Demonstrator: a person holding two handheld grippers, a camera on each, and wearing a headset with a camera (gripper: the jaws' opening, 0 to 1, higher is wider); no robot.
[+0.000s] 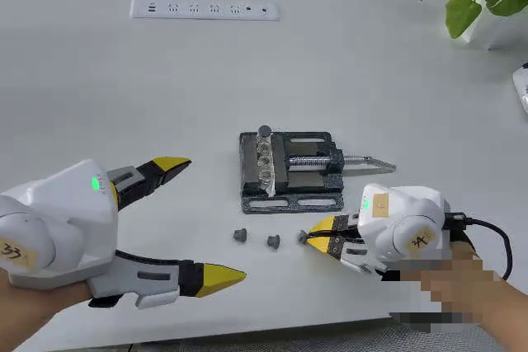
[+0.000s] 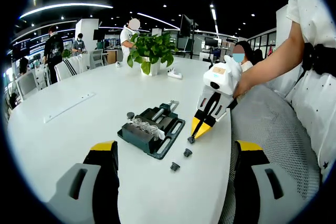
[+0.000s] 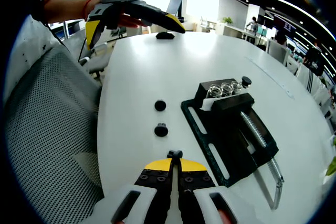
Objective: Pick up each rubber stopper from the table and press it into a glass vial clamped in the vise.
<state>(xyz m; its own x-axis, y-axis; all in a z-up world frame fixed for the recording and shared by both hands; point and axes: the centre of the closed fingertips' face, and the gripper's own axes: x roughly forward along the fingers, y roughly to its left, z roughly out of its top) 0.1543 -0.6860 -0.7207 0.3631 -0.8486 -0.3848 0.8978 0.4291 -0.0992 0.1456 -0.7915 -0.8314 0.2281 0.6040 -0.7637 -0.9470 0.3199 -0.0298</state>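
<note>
One clear glass vial [image 1: 263,142] in the central black metal vise [image 1: 309,172] is capped. A dark rubber stopper [image 1: 303,237] is pinched by the right gripper [image 1: 313,241]; two loose stoppers [image 1: 241,236] remain. The left gripper [image 1: 211,216] is spread wide.

Lower left, our left gripper [image 1: 205,218] is white with black jaws, yellow tips and a green light [image 1: 96,183]; lower right, our right gripper [image 1: 313,241] matches, trailing a black cable [image 1: 488,232].
</note>
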